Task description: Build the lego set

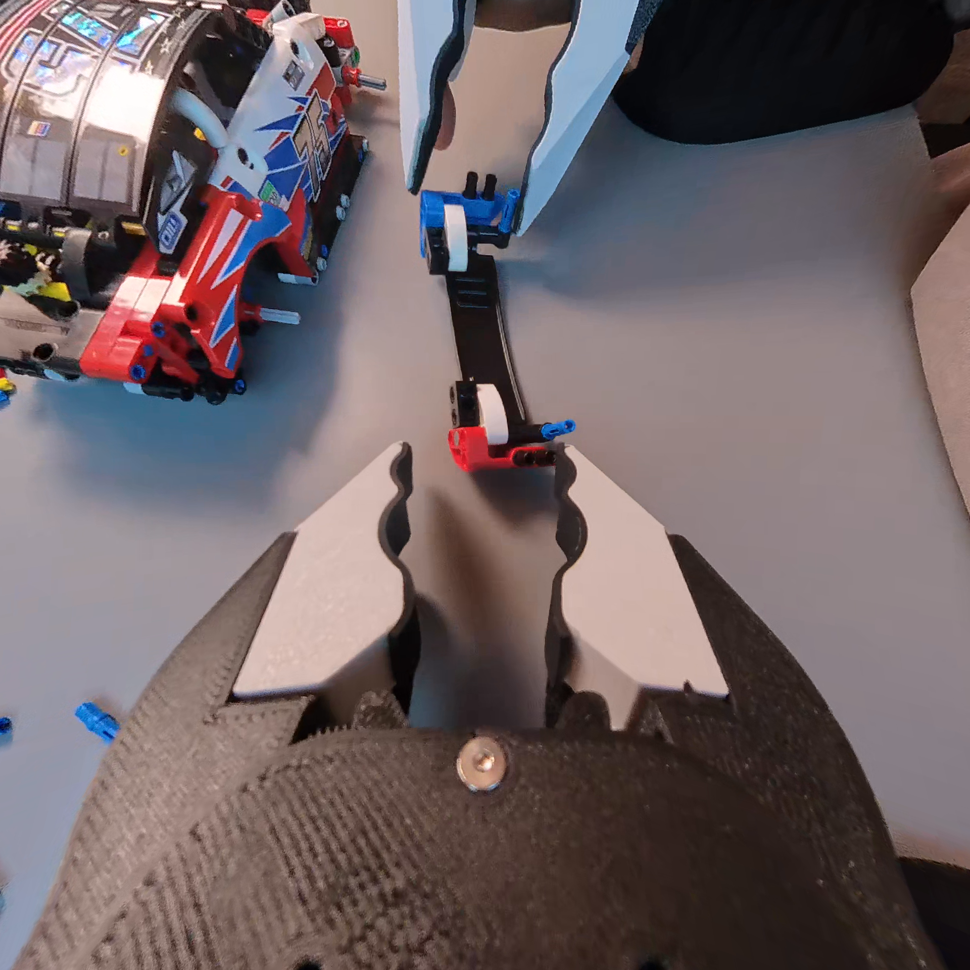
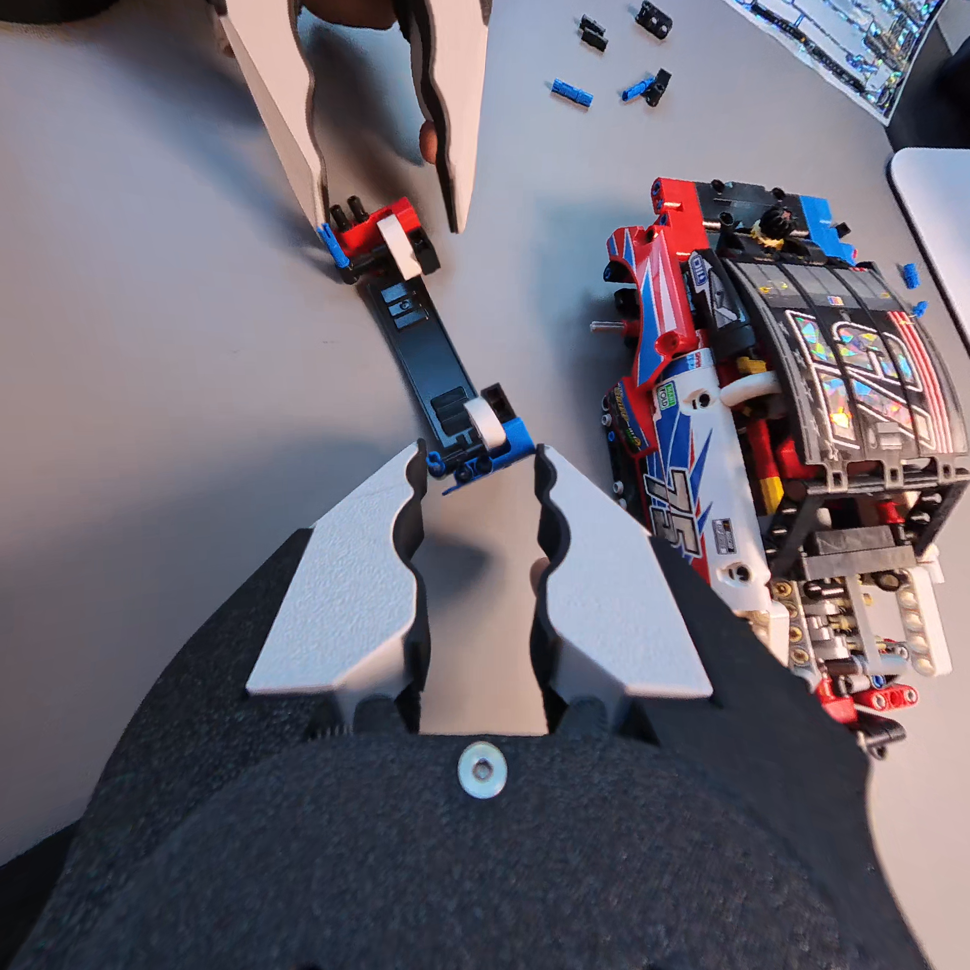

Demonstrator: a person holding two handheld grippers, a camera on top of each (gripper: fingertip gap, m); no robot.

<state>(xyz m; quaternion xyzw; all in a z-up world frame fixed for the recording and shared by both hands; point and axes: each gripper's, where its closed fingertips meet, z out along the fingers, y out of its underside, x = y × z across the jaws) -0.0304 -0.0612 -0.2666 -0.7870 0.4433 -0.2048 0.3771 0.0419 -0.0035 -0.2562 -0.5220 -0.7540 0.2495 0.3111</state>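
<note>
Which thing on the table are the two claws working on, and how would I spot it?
Find the big red, white and blue lego car on the grey table. Beside it, apart from it, lies a long black strip between the left claw and right claw. Unlike the loose pins, it has one red and one blue end.
</note>
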